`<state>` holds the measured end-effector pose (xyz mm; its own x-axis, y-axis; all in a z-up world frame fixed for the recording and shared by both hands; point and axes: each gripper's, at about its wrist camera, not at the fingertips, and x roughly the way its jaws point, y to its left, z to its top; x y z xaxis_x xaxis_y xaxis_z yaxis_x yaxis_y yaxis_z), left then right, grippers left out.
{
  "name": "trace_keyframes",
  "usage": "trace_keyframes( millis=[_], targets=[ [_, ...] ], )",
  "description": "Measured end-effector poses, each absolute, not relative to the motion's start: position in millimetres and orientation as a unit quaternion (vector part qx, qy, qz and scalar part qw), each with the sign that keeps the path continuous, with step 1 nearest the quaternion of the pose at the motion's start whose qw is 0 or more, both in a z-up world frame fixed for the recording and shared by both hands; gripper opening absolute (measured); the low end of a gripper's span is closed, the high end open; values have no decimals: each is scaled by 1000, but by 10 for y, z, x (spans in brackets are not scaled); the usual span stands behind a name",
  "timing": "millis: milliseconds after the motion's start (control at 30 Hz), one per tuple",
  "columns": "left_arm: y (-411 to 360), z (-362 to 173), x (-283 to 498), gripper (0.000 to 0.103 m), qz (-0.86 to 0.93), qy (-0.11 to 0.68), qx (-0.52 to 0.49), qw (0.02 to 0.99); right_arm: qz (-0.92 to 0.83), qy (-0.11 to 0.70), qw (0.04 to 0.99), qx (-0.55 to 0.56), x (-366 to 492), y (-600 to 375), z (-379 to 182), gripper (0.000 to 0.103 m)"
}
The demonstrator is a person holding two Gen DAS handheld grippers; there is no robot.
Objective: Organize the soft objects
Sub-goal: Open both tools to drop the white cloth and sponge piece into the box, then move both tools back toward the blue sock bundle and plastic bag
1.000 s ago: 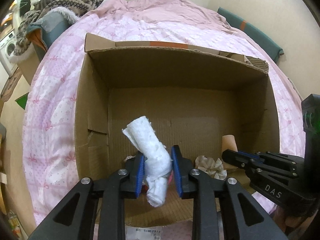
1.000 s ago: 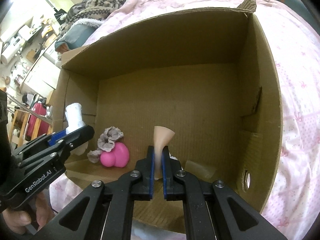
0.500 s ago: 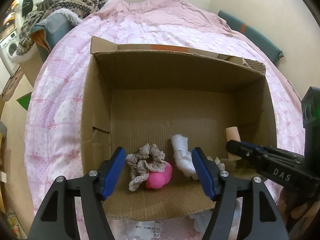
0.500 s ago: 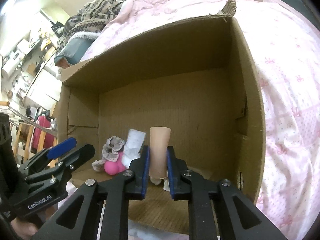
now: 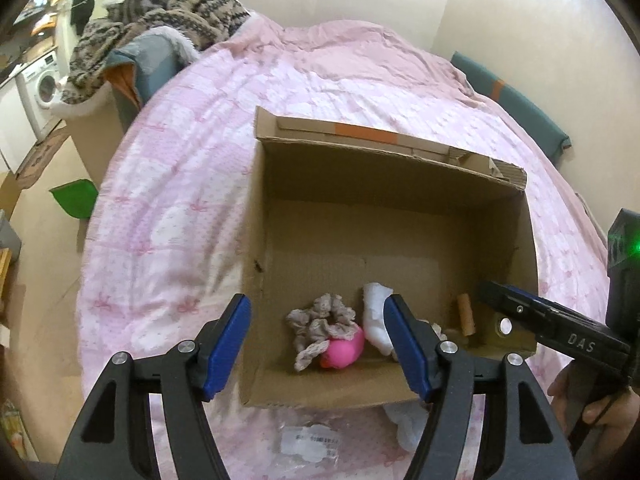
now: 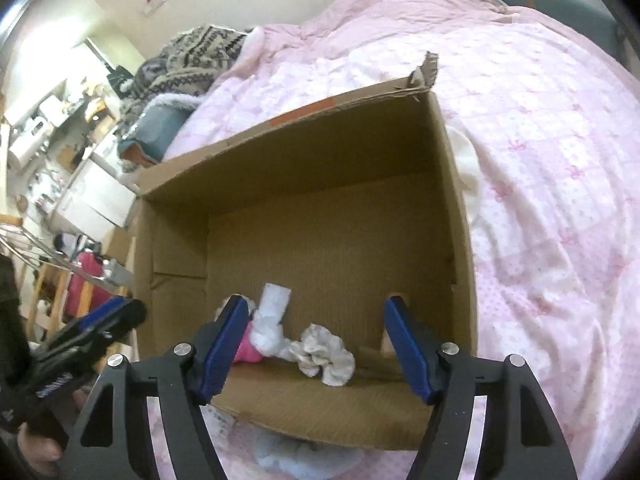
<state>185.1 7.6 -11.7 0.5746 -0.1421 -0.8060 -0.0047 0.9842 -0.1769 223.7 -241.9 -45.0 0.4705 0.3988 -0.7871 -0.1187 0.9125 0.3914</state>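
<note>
Cardboard box on a pink bed holds soft items; left tool gapes empty, right tool opening, empty.

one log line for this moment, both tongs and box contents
left tongs: open, empty | right tongs: opening, empty | cardboard box: white rolled cloth, pink toy, scrunchie, beige roll

Pink toy largely hidden behind the left blue pad of the right gripper; peach roll mostly behind the right pad; label text below the cardboard box illegible.
</note>
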Motion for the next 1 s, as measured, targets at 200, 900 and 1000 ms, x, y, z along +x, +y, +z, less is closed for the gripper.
trace_keyframes(
  millis=[200,900,1000],
  targets=[
    [157,-82,1615,66,-32,457,-90,884,153,488,852,115,2035,-2374,-371,74],
    [80,-197,900,66,-14,480,-85,873,157,490,844,152,1282,-2490,-328,74],
    [123,-223,861,66,-7,480,-93,872,154,492,840,169,1264,-2545,-343,74]
  ],
)
